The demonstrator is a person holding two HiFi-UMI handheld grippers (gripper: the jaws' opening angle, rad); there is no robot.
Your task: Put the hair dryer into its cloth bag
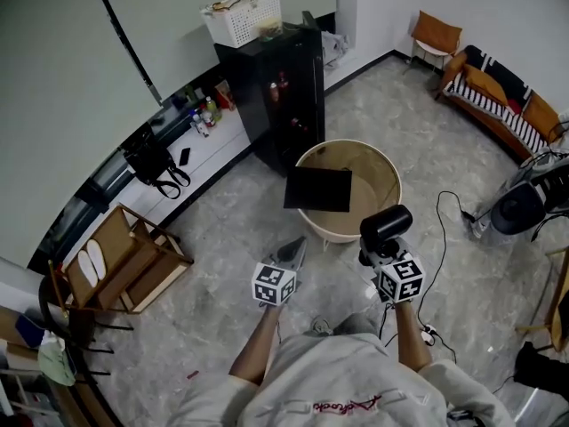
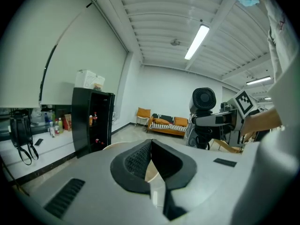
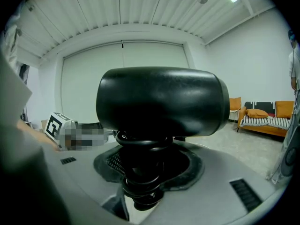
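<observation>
The left gripper (image 2: pixel 151 146) has its jaws pressed together with nothing between them. To the right, the right gripper (image 2: pixel 208 121) holds a hair dryer (image 2: pixel 204 100) upright. A black cabinet (image 2: pixel 91 121) stands at left, and a sofa (image 2: pixel 168 124) sits by the far wall.

1. Left gripper (image 1: pixel 296 249) points forward and slightly down, jaws together, empty.
2. Right gripper (image 1: pixel 384 254), alongside it, grips the dryer (image 1: pixel 385 225), seemingly by its handle.
3. Left forearm (image 1: pixel 256 352) and right forearm (image 1: pixel 409 338) reach forward, side by side.
</observation>
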